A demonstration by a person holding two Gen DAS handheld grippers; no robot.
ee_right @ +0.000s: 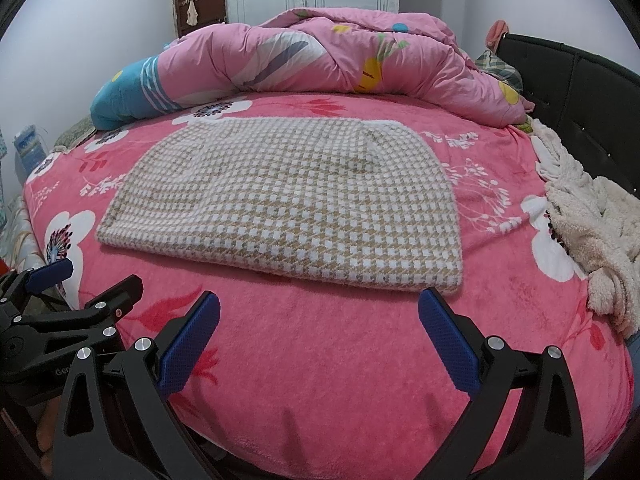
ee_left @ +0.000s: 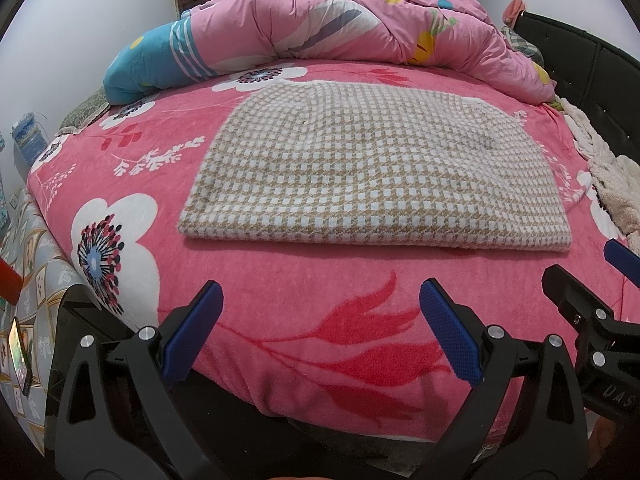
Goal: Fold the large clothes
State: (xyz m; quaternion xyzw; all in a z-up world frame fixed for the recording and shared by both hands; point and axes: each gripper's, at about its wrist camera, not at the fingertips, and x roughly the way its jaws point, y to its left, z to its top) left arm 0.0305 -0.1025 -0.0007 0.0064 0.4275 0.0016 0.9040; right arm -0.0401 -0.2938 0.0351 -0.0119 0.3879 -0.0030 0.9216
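A beige and white houndstooth garment (ee_left: pixel 360 168) lies folded flat in a neat rectangle on the pink flowered bed cover (ee_left: pixel 280 300); it also shows in the right wrist view (ee_right: pixel 288 204). My left gripper (ee_left: pixel 320 312) is open and empty above the bed's near edge, short of the garment's near fold. My right gripper (ee_right: pixel 320 320) is open and empty, just short of the garment's near right corner. Each gripper shows at the edge of the other's view: the right one (ee_left: pixel 592 280) and the left one (ee_right: pixel 84 280).
A rumpled pink duvet (ee_left: pixel 360 24) lies across the far side of the bed. A fluffy cream garment (ee_right: pixel 592 232) is heaped at the right edge by the black headboard (ee_right: pixel 580 80). Patterned floor (ee_left: pixel 28 264) and a phone (ee_left: pixel 20 352) are at left.
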